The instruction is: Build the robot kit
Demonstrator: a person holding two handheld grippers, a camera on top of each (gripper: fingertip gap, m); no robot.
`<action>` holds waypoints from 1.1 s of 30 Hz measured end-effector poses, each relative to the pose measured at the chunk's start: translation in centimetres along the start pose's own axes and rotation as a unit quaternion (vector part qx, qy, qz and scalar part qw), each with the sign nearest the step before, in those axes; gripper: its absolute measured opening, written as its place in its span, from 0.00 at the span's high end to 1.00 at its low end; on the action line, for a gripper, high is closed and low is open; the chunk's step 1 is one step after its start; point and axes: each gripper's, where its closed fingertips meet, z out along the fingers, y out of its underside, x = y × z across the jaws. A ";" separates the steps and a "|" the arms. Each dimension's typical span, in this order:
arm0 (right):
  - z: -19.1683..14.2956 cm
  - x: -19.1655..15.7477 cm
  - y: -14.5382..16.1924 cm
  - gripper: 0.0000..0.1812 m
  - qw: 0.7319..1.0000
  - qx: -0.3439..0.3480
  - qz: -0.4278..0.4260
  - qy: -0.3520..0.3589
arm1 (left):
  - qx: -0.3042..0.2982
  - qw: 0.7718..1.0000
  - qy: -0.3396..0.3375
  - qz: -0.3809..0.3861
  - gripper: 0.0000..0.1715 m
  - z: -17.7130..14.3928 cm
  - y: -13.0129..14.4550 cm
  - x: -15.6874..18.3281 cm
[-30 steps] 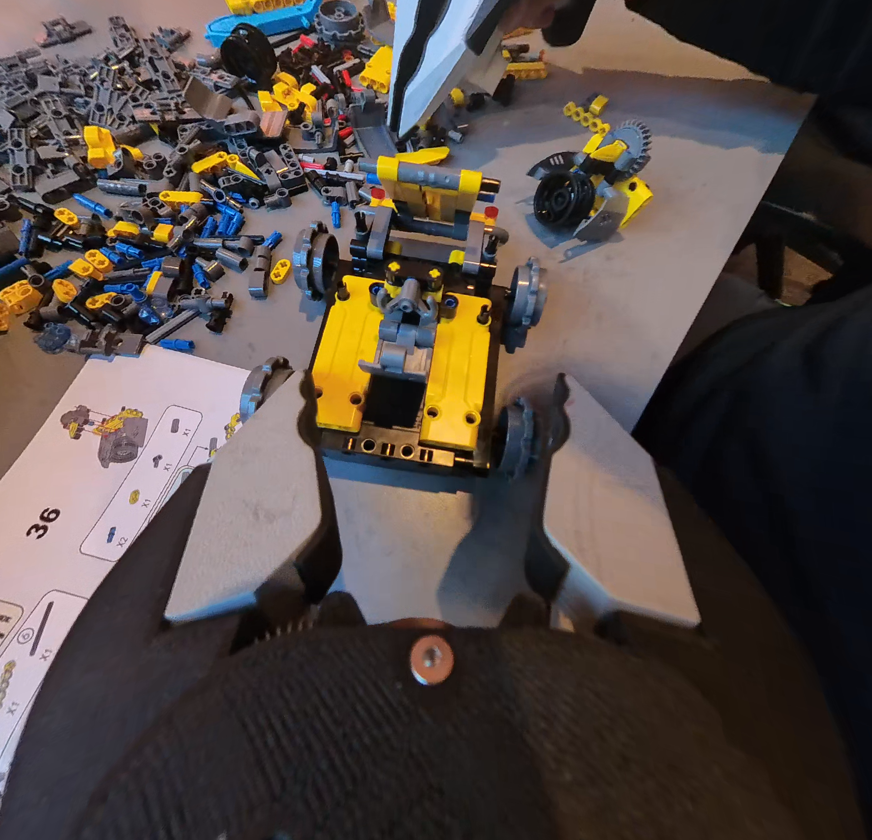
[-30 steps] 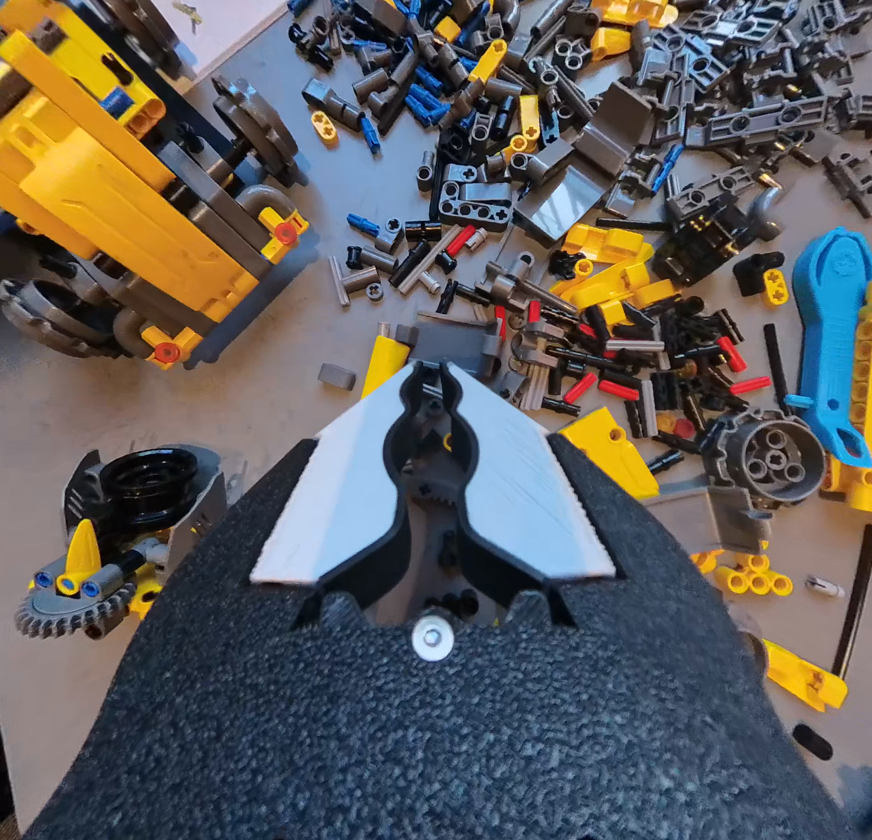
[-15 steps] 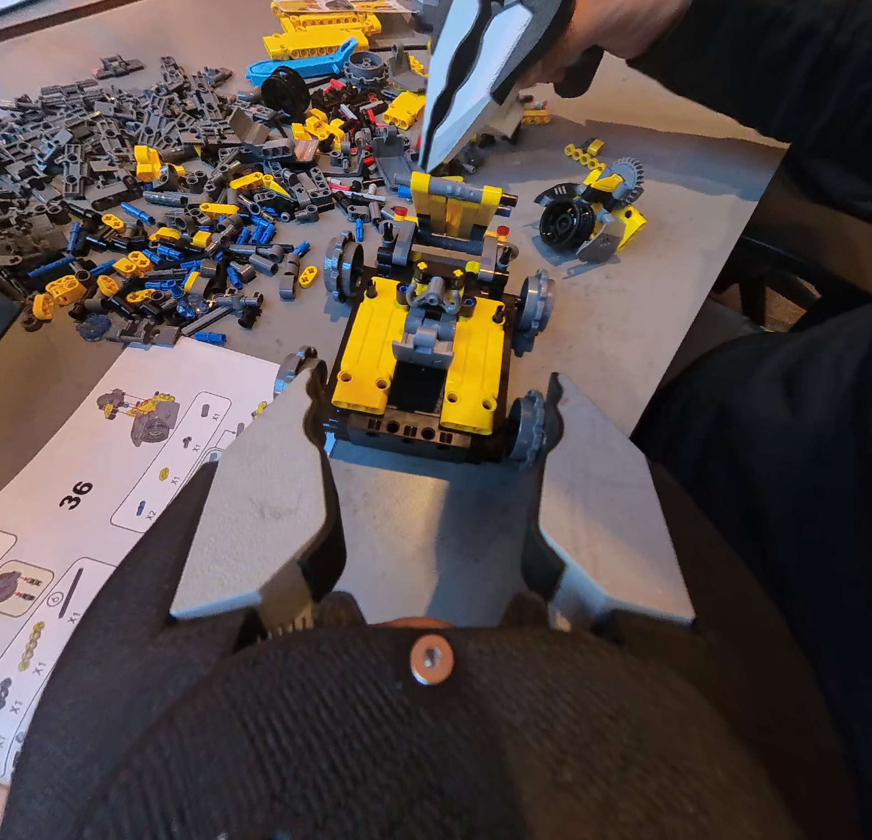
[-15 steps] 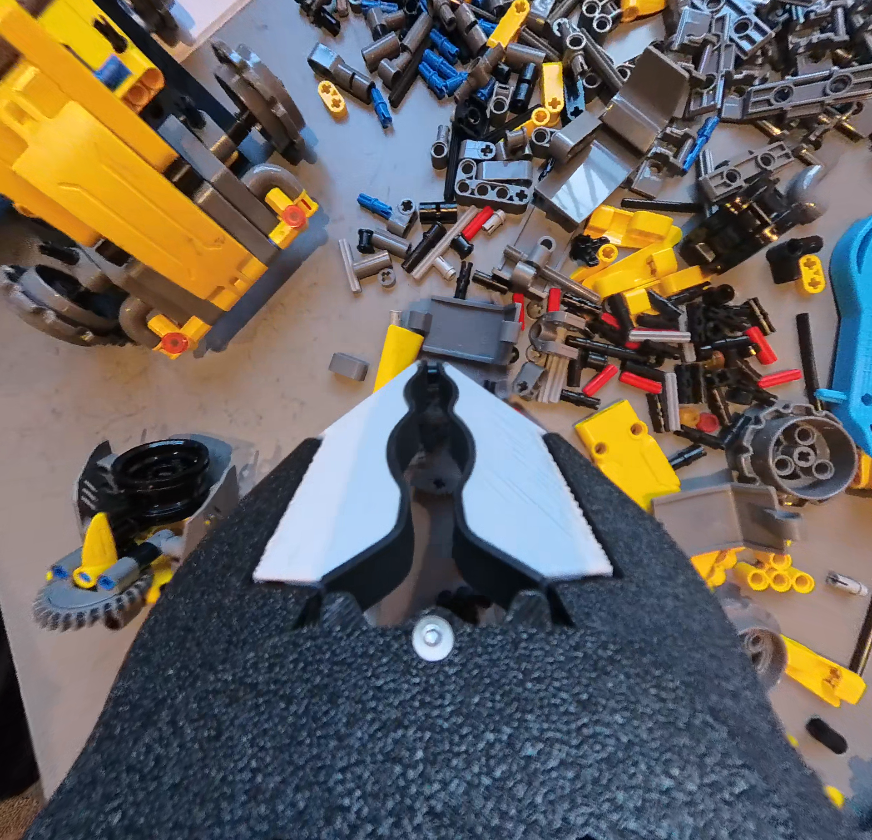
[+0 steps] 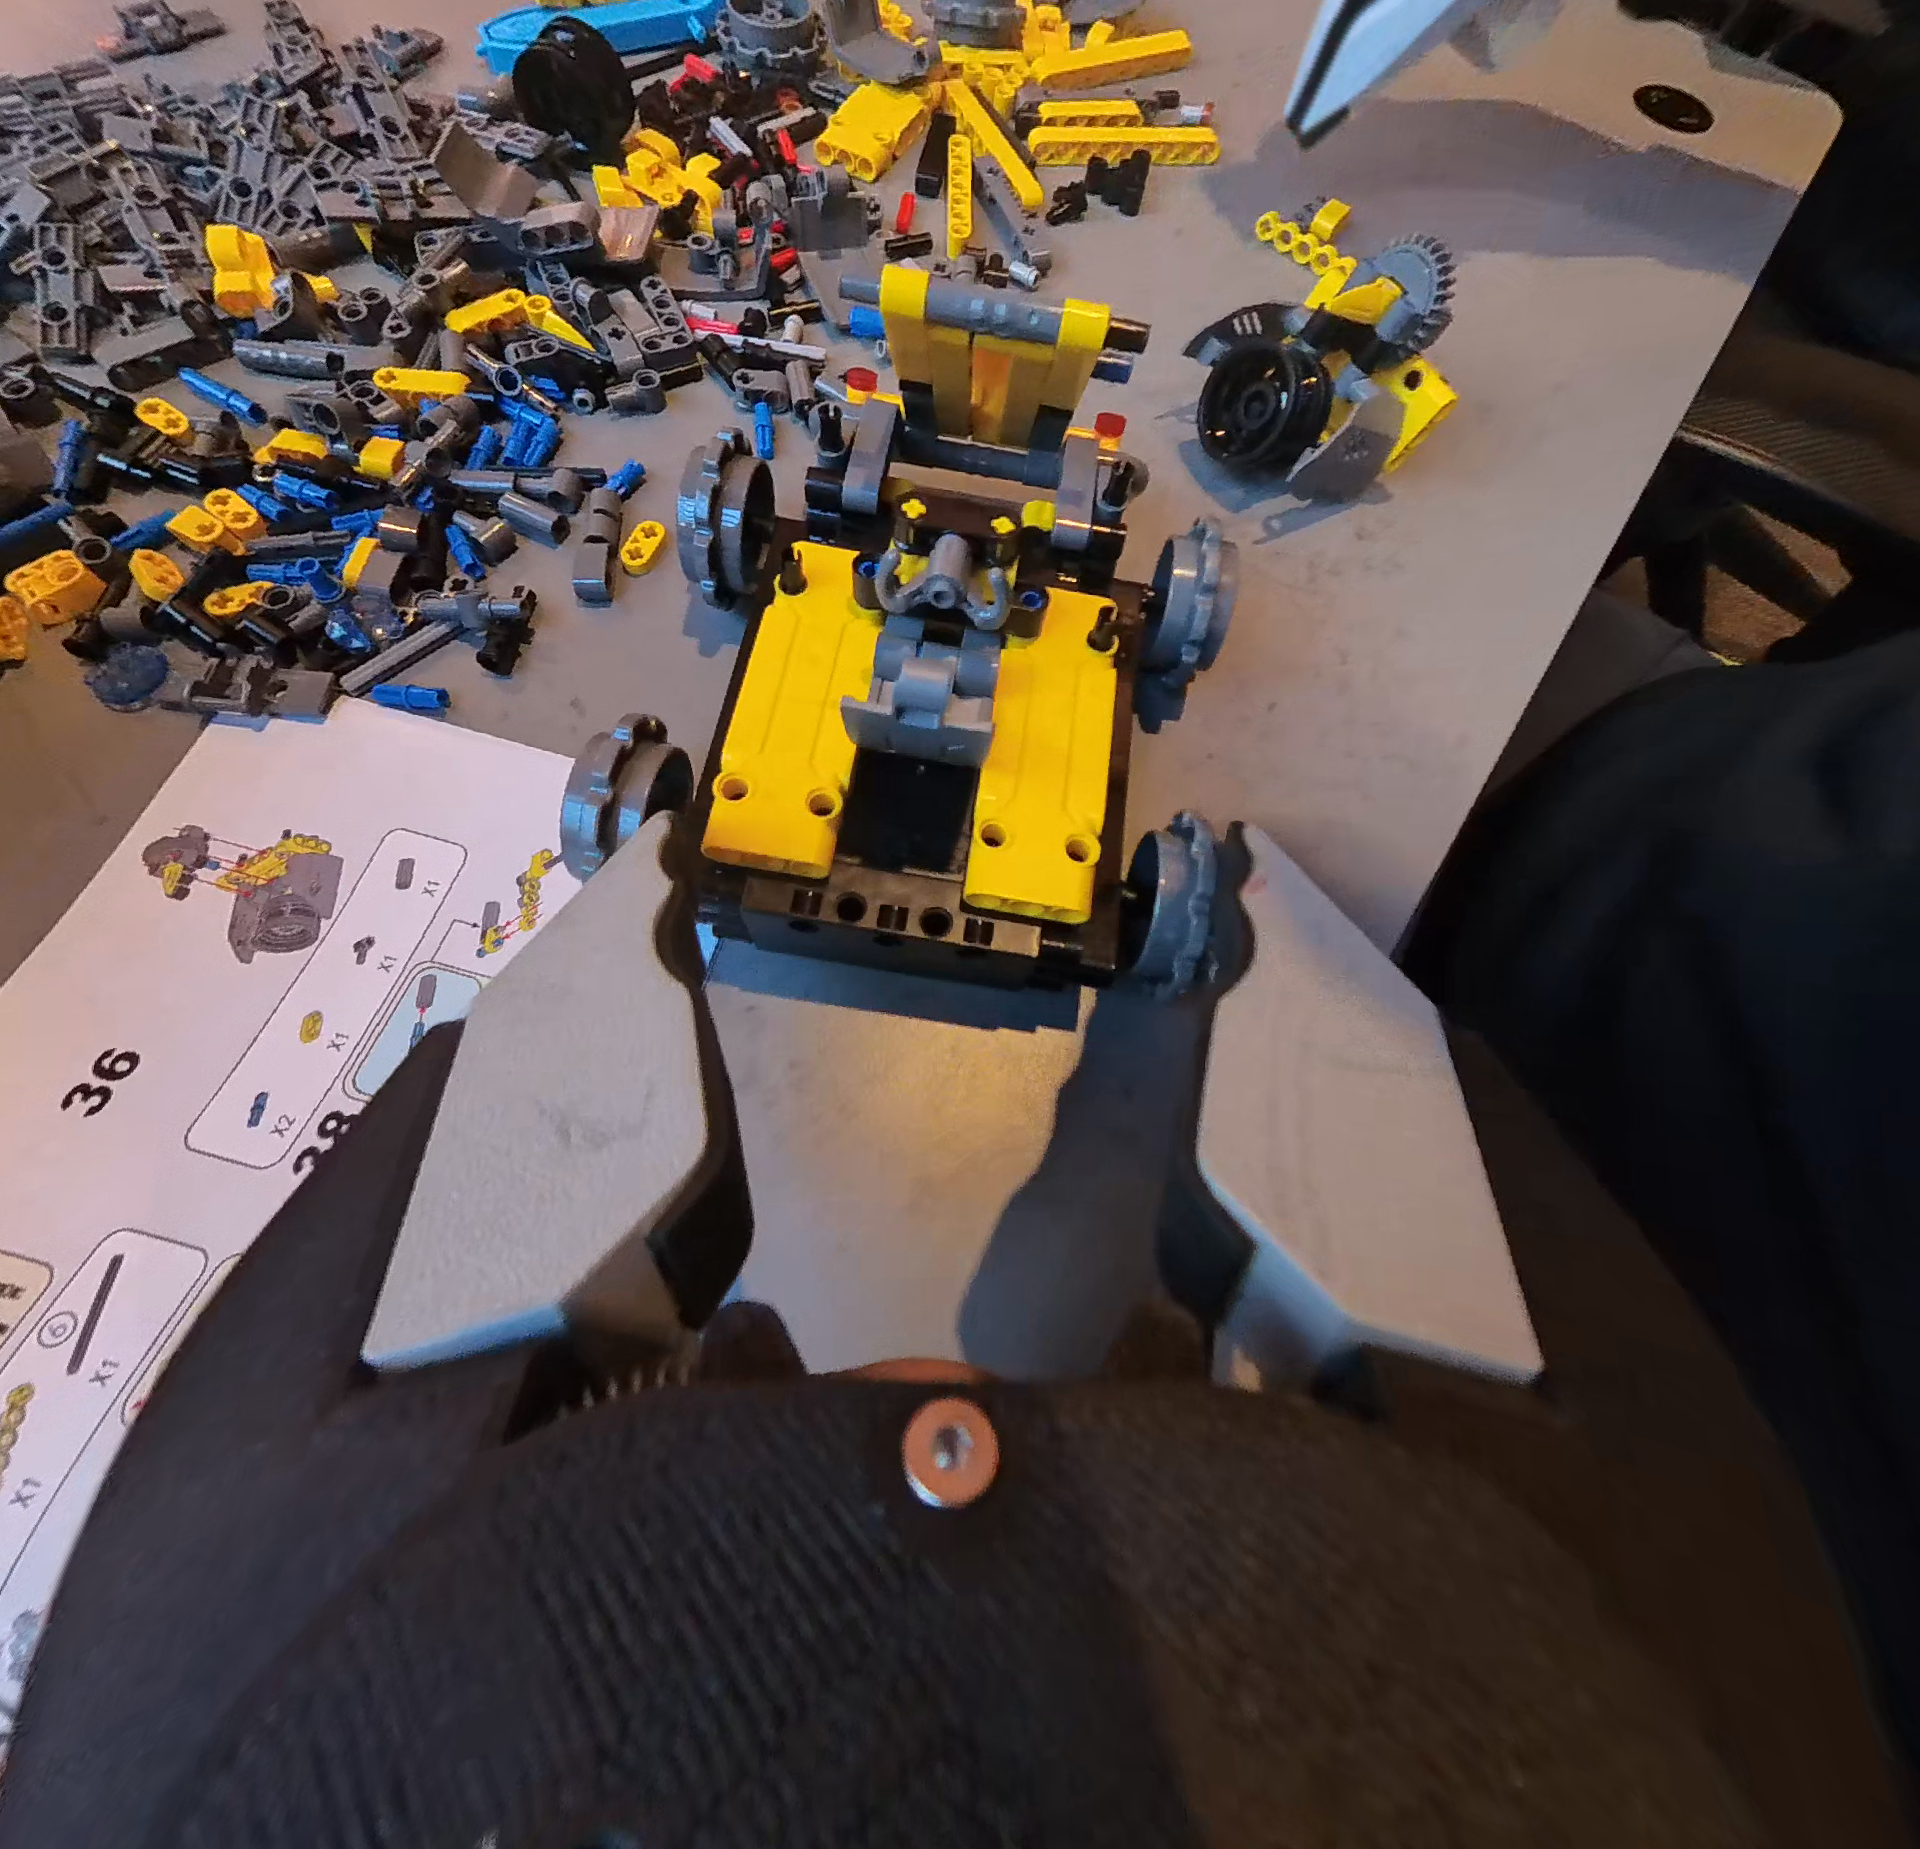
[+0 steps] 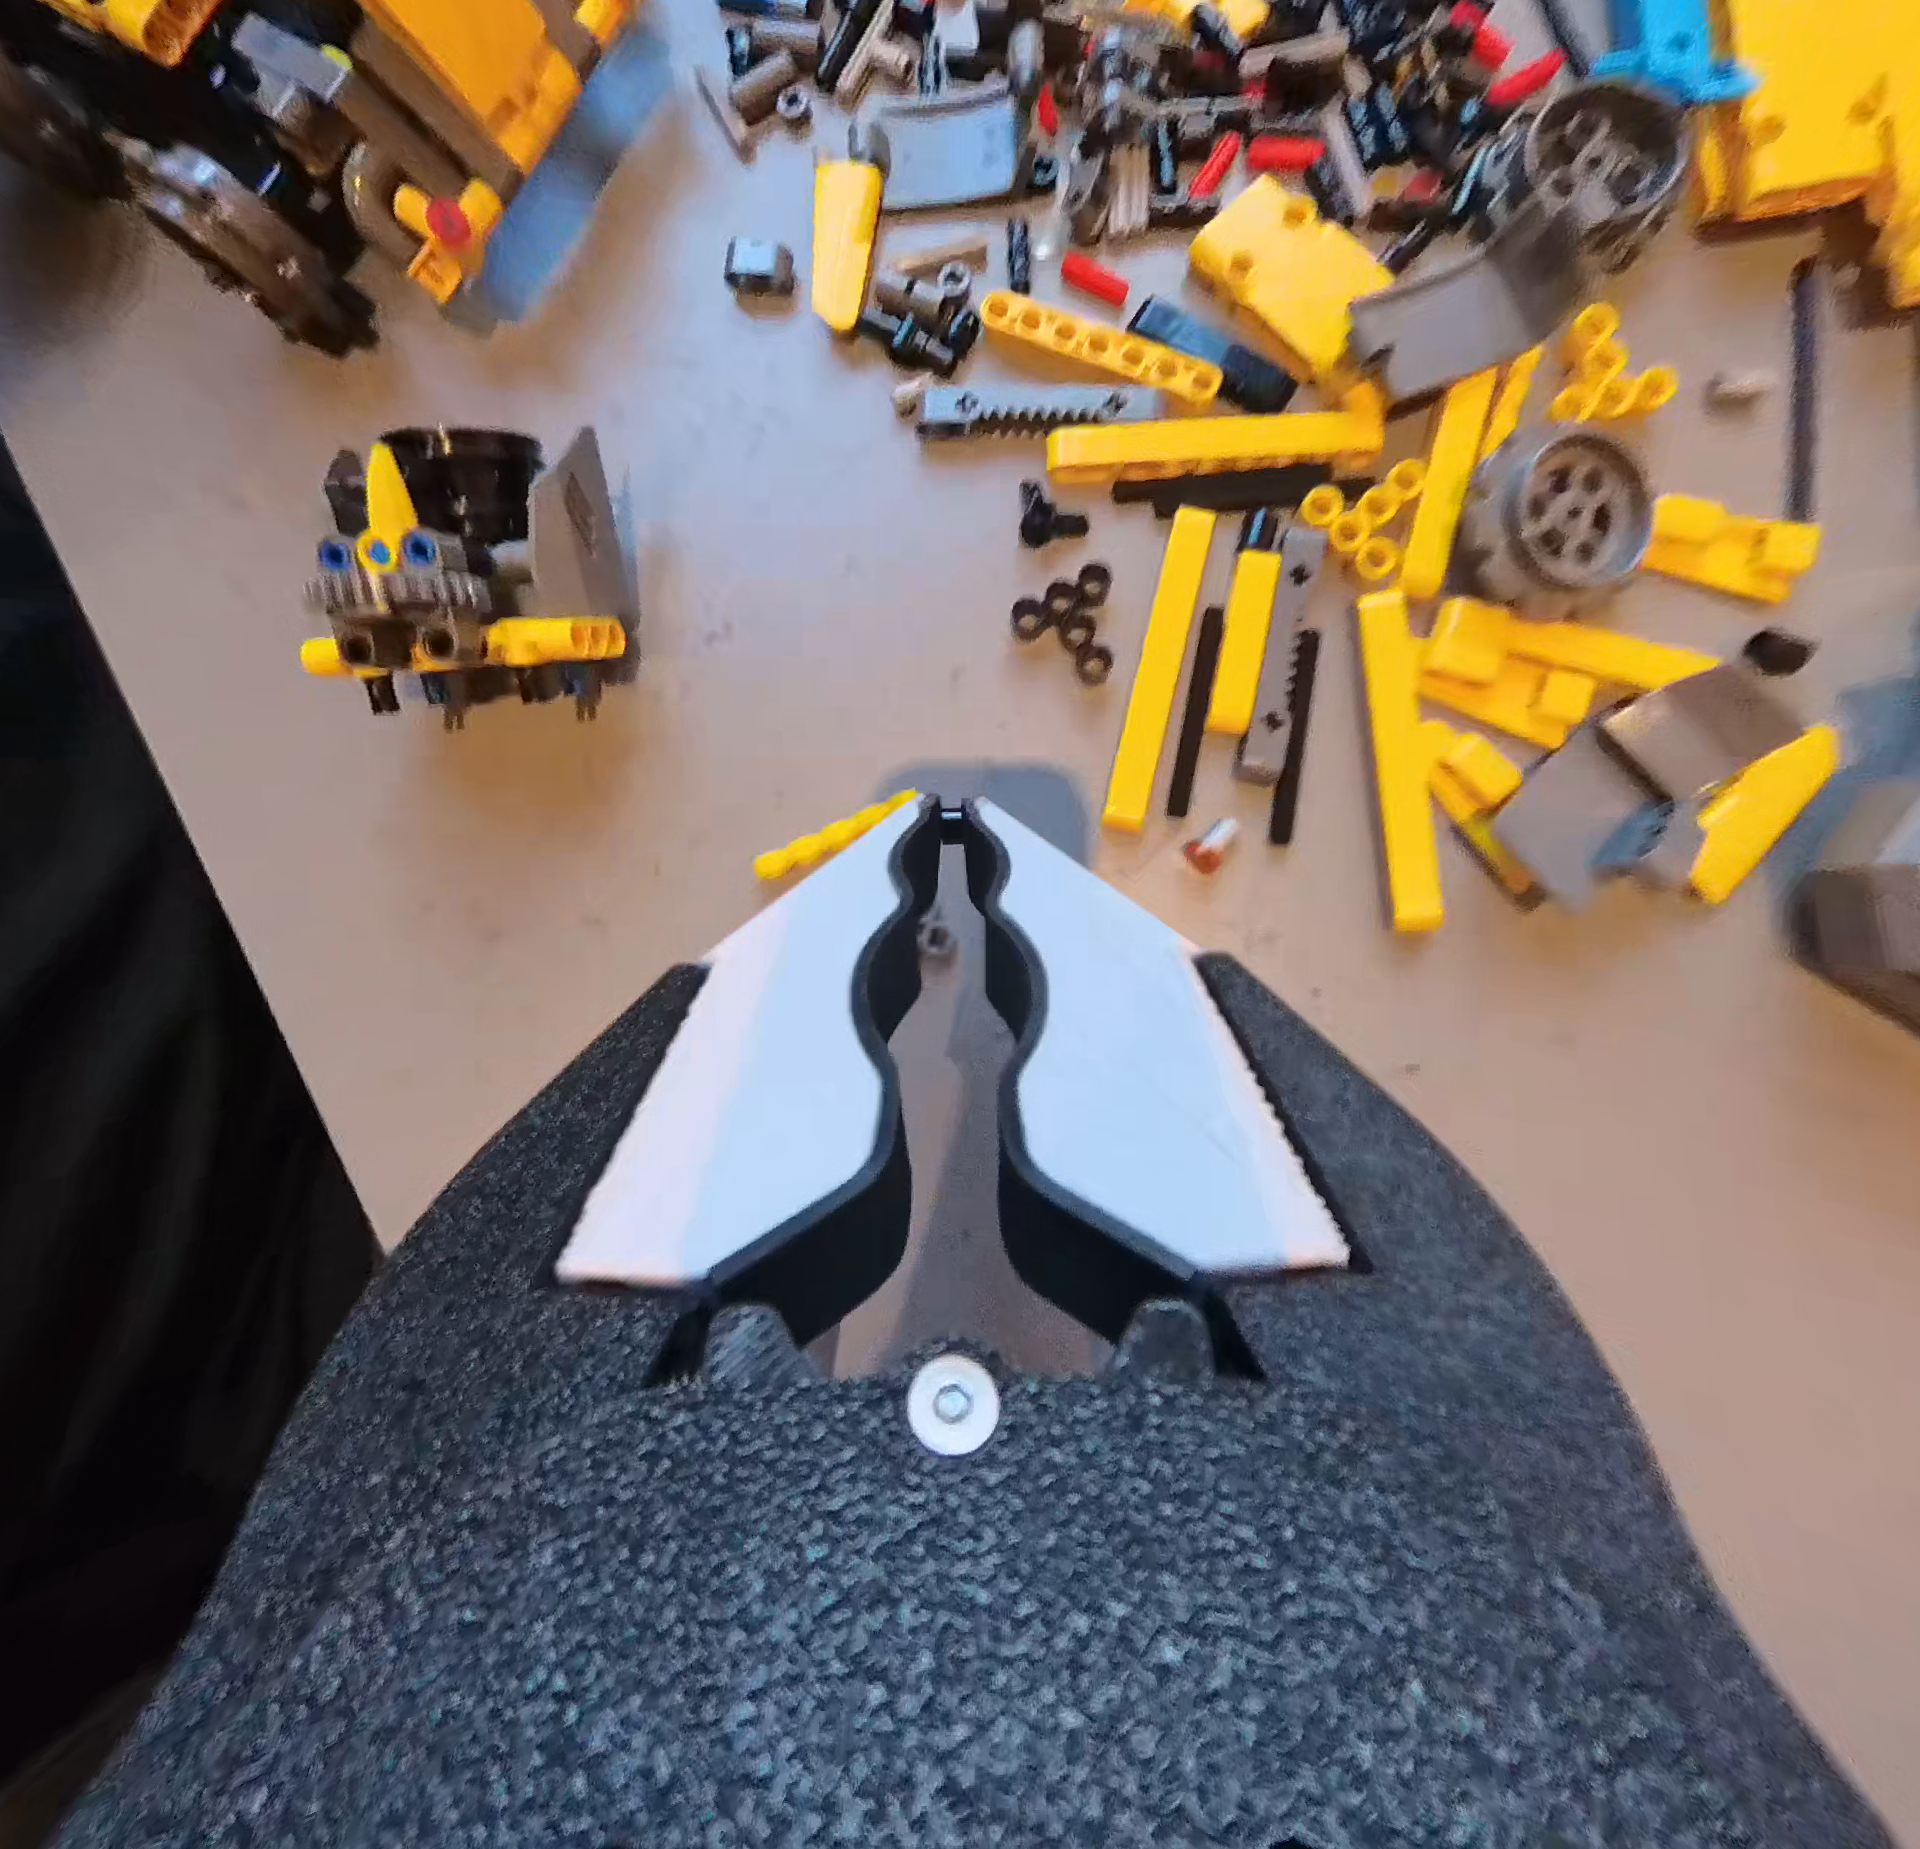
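Observation:
A yellow and black brick-built vehicle [image 5: 914,719] with grey wheel hubs stands on the grey table [image 5: 1382,656]. My left gripper [image 5: 951,854] is open wide and straddles its rear end, with the fingertips beside the two rear hubs. My right gripper [image 6: 948,812] is shut on a small black piece [image 6: 948,815] pinched at its tips, and holds it above the table. The right gripper also shows at the top right of the left wrist view [image 5: 1309,121], away from the vehicle. The vehicle's corner shows in the right wrist view [image 6: 416,43].
A wide pile of loose grey, black, yellow and blue parts [image 5: 436,365] covers the far left. An open instruction booklet [image 5: 208,1020] lies left of my left gripper. A small wheel-and-gear assembly [image 5: 1320,397] sits right of the vehicle [image 6: 468,573]. A person's dark-clad legs [image 5: 1714,968] are past the table's right edge.
My right gripper has left the parts pile with the small black piece and moved toward the table's right side. My left gripper has stayed at the vehicle's rear.

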 end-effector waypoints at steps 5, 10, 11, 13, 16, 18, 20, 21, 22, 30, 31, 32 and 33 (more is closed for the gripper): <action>1.4 -0.3 1.4 0.98 1.000 -0.007 0.001 -0.015 | 0.001 1.000 -0.004 -0.012 0.44 -0.2 -0.4 0.2; 1.4 -0.4 1.3 0.96 1.000 -0.006 -0.007 -0.015 | 0.002 1.000 -0.009 -0.016 0.44 -0.5 -0.2 0.3; 1.2 -0.4 1.3 0.96 1.000 -0.003 -0.005 -0.017 | 0.002 1.000 -0.009 -0.019 0.45 -0.5 -0.1 0.3; 0.5 -0.4 1.1 0.95 1.000 0.009 0.002 -0.022 | 0.003 1.000 -0.006 -0.026 0.45 -0.5 0.0 0.3; -0.4 -0.5 0.9 0.95 0.999 0.027 0.012 -0.034 | 0.003 0.999 -0.003 -0.033 0.44 -0.5 0.0 0.3; -0.8 -0.4 1.1 0.95 0.999 0.032 0.018 -0.033 | 0.005 1.000 -0.005 -0.030 0.45 -0.6 -0.1 0.3; -1.0 -0.1 1.2 0.95 0.999 0.034 0.023 -0.030 | 0.006 1.000 -0.008 -0.030 0.45 -0.7 -0.1 0.3; -1.0 -0.1 1.3 0.95 0.999 0.036 0.026 -0.030 | 0.006 0.999 -0.011 -0.031 0.45 -0.8 -0.1 0.3; -1.0 0.0 1.3 0.95 0.998 0.039 0.028 -0.030 | 0.004 0.999 -0.012 -0.034 0.45 -0.8 0.1 0.3; -0.3 0.7 1.5 0.95 0.998 0.048 0.040 -0.022 | 0.001 0.999 -0.009 -0.048 0.45 -0.9 1.1 0.5; -0.1 0.8 1.2 0.95 0.998 0.053 0.041 -0.021 | 0.001 0.999 -0.008 -0.047 0.45 -0.8 1.1 0.5; 0.1 1.0 0.8 0.94 0.997 0.058 0.040 -0.018 | 0.001 0.999 -0.008 -0.047 0.45 -0.8 1.1 0.5; 0.4 1.3 0.3 0.94 0.997 0.061 0.038 -0.012 | 0.000 0.999 -0.008 -0.048 0.45 -0.7 1.1 0.5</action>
